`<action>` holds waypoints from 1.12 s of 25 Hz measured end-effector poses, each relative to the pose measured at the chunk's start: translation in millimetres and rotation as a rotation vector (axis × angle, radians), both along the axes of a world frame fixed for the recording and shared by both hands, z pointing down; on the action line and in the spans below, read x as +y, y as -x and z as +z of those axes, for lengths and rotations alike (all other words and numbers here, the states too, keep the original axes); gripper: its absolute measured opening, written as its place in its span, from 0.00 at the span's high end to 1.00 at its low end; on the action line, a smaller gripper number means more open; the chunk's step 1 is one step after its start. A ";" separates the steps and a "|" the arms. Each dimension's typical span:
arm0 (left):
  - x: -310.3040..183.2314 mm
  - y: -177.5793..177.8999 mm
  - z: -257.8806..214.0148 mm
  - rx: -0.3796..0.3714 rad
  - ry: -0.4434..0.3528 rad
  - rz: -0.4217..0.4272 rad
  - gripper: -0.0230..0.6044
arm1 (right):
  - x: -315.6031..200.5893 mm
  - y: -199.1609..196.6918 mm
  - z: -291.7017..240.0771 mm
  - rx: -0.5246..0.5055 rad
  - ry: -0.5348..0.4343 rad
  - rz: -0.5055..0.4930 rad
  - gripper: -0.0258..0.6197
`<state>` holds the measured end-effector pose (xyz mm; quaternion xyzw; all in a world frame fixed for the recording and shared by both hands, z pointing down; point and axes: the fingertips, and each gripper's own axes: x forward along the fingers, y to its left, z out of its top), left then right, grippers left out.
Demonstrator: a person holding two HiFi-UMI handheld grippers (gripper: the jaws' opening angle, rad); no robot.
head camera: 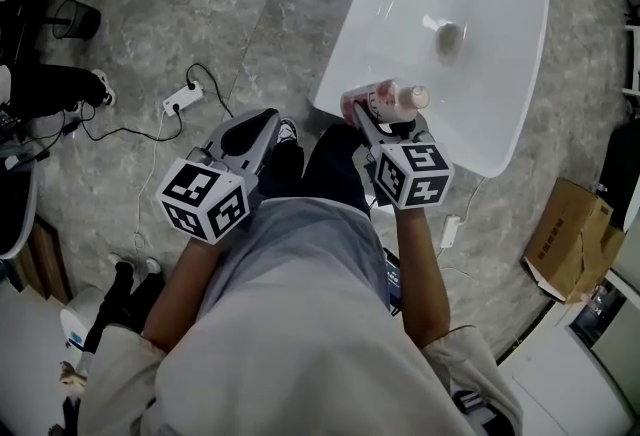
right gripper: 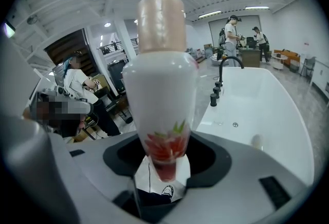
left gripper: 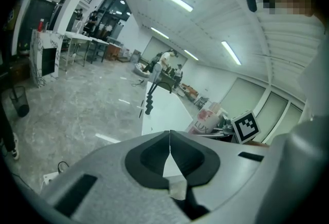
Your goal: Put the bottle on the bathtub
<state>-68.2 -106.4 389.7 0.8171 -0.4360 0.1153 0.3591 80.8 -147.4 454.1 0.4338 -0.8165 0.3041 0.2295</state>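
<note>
Right tool (head camera: 378, 120) (right gripper: 164, 164): clenched on the bottle (head camera: 396, 100) (right gripper: 162, 79), gripping only its base end, where the red flower print sits. The rest of the body sticks out well past the jaws. Left tool (head camera: 252, 132) (left gripper: 169, 159): jaws closed on each other with nothing in them, held over the person's legs, beside the tub and apart from the bottle.

Floor (head camera: 200, 14): grey stone, hard, all round the tub.

Bathtub (head camera: 505, 94) (right gripper: 280, 115): white, glossy, freestanding. The near-end rim looks narrow and rounded, and the inside slopes down from it.

Bottle: lies on its side in the head view, over the tub's near rim. Cannot tell whether it touches the rim or hangs above it.

Cap (head camera: 418, 97) (right gripper: 161, 22): beige, at the far end from the jaws, pointing to the person's right.

Risks, as I judge them:
- The grip is at one end and the weight hangs forward. A knock of the cap end on the rim could lever the bottle out of the jaws.
- The body is smooth and tapered, so it may creep out if the squeeze eases early.
- Released on its side, it would likely roll on that rounded rim, into the tub or off onto the stone.
- To stand it, the base must go down first, but the jaws sit at the base. They may meet the rim first and leave the bottle tilted.
- The left tool is closed and off to the side, so it is poorly placed to steady a wobble.
</note>
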 end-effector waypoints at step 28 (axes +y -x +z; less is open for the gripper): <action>10.5 21.4 23.2 -0.056 0.069 0.001 0.95 | -24.1 10.0 91.3 0.068 0.082 -0.045 0.61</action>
